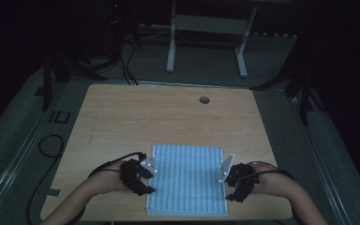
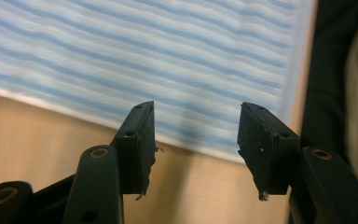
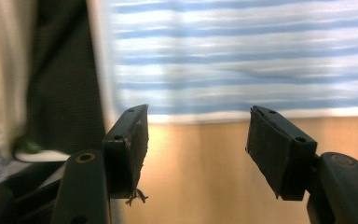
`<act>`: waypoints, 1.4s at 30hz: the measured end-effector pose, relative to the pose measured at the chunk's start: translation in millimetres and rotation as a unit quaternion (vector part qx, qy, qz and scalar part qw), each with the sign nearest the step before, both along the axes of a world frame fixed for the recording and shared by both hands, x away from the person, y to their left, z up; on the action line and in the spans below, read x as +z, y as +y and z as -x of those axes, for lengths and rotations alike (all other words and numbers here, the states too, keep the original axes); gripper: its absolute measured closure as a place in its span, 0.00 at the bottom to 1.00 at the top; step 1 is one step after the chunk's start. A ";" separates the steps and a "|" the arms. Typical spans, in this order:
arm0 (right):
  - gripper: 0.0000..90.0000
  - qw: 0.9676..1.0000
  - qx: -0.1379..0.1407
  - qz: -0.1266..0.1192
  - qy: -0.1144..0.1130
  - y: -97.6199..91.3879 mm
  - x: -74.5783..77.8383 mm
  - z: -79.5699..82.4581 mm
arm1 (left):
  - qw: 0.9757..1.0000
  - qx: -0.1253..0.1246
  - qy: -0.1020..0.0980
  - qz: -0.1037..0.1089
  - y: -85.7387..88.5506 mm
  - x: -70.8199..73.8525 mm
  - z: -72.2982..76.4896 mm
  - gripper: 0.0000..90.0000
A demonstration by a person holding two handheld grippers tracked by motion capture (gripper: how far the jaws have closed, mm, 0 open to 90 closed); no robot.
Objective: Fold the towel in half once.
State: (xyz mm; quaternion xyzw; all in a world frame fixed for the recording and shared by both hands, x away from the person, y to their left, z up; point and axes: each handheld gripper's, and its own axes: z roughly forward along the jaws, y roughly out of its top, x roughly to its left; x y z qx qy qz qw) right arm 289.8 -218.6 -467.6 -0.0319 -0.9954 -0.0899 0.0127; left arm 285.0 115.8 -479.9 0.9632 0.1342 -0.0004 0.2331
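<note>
A folded cloth with pale blue and white stripes (image 1: 187, 180) lies flat on the wooden table (image 1: 168, 112), close to its front edge. My left gripper (image 1: 149, 183) sits at the cloth's left edge and my right gripper (image 1: 230, 188) at its right edge. In the left gripper view the gripper (image 2: 196, 130) stands open over bare wood, with the cloth's hem (image 2: 168, 56) just beyond the tips. In the right gripper view the gripper (image 3: 198, 135) is open too, nothing between the pads, and the striped cloth (image 3: 242, 60) lies ahead of it.
The room is dim. A round cable hole (image 1: 204, 100) sits near the table's far edge. A black cable (image 1: 51, 145) loops on the floor at the left. A white frame on two legs (image 1: 206, 42) stands behind the table.
</note>
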 end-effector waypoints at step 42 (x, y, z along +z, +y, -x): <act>0.70 0.994 -0.089 0.061 -0.009 19.8 -42.9 -163.6 | 0.991 0.041 0.010 -0.130 -35.7 -35.0 -158.3 0.57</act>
